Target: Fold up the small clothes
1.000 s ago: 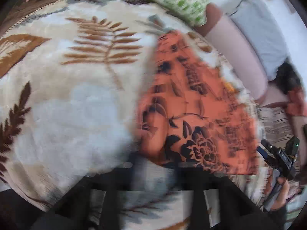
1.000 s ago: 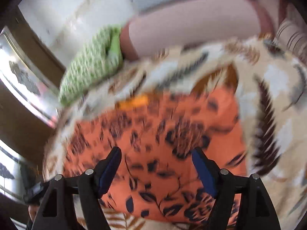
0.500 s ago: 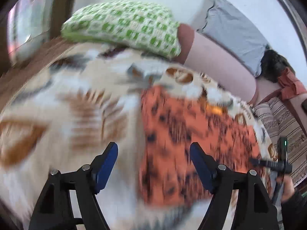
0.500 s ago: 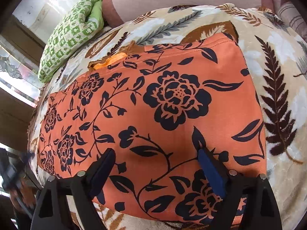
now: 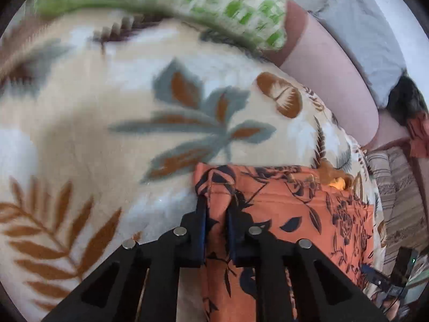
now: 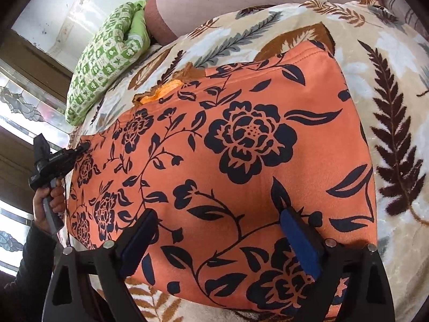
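An orange garment with a dark floral print (image 6: 241, 147) lies spread flat on a leaf-patterned blanket (image 6: 396, 86). In the left wrist view my left gripper (image 5: 215, 212) is shut on the garment's near left corner (image 5: 214, 185), with the cloth (image 5: 295, 214) bunched between the fingers. The left gripper also shows in the right wrist view (image 6: 83, 147) at the garment's far left edge. My right gripper (image 6: 222, 238) is open, its blue-padded fingers (image 6: 300, 238) straddling the garment's near edge without pinching it.
A green checked pillow (image 6: 107, 59) and a pink bolster (image 5: 335, 80) lie at the head of the bed. A grey pillow (image 5: 362, 26) sits behind the bolster. A striped cloth (image 5: 396, 187) lies at the right side.
My left gripper went from wide open to shut on the garment's corner. The right gripper stayed open and edged a little closer over the near edge.
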`<state>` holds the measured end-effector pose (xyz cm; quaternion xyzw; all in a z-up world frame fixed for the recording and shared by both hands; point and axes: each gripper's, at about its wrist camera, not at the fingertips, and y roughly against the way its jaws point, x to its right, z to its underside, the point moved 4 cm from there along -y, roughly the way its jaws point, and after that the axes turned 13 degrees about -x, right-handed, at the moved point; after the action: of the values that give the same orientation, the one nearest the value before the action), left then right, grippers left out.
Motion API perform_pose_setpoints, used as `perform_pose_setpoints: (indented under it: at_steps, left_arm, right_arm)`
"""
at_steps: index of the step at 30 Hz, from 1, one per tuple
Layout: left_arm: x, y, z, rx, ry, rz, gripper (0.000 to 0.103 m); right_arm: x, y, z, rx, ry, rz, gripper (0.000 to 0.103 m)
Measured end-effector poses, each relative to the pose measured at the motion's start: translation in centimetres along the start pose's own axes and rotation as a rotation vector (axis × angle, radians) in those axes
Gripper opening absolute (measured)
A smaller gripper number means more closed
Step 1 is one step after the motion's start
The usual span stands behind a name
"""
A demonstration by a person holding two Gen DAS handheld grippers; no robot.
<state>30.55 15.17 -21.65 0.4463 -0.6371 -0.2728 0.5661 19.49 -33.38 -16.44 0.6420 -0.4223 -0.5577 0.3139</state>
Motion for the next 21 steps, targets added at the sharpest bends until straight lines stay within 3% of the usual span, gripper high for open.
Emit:
perform_pose_setpoints:
  at_steps: [2, 4, 6, 9, 11, 14, 16, 17, 19, 21]
  left_arm:
    - [0.1, 1.2, -0.2, 0.004, 0.017, 0.001, 0.026]
    - [0.9, 2.7, 0.3, 0.042, -0.020, -0.092, 0.039]
    - [1.7, 5.0, 1.4, 0.106, -0.070, -0.178, 0.041]
    - [3.3, 8.8, 4.8, 0.166, -0.137, -0.174, 0.043]
    - [4.4, 10.1, 7.4, 0.179, -0.166, -0.160, 0.055]
    - [6.3, 9.8, 12.0, 0.152, -0.229, -0.144, 0.068]
    - [6.5, 7.8, 14.4, 0.095, -0.223, -0.145, 0.074]
    - [6.2, 6.9, 15.3, 0.054, -0.221, -0.174, 0.074]
    - [5.3, 4.3, 16.5, -0.010, -0.232, -0.320, 0.073]
    - [6.1, 4.2, 17.0, 0.024, -0.300, -0.383, 0.073]
  right_arm:
    - [-0.3, 0.0, 0.1, 0.001, 0.003, 0.013, 0.099]
    - [-0.4, 0.2, 0.2, 0.000, 0.008, 0.016, 0.099]
    - [-0.2, 0.9, 0.2, -0.002, -0.019, -0.009, 0.099]
    - [-0.1, 3.3, 0.1, 0.072, -0.068, -0.106, 0.099]
    - [-0.4, 4.7, -0.1, 0.123, -0.071, -0.149, 0.099]
    - [0.7, 3.6, -0.2, 0.093, -0.120, -0.254, 0.099]
    - [3.5, 1.2, 0.4, 0.027, -0.232, -0.196, 0.097]
    - [3.9, 1.5, 0.6, 0.059, -0.245, -0.232, 0.097]
    - [3.3, 2.9, 0.5, 0.072, -0.245, -0.213, 0.097]
    - [2.5, 4.4, 0.0, 0.098, -0.193, -0.179, 0.097]
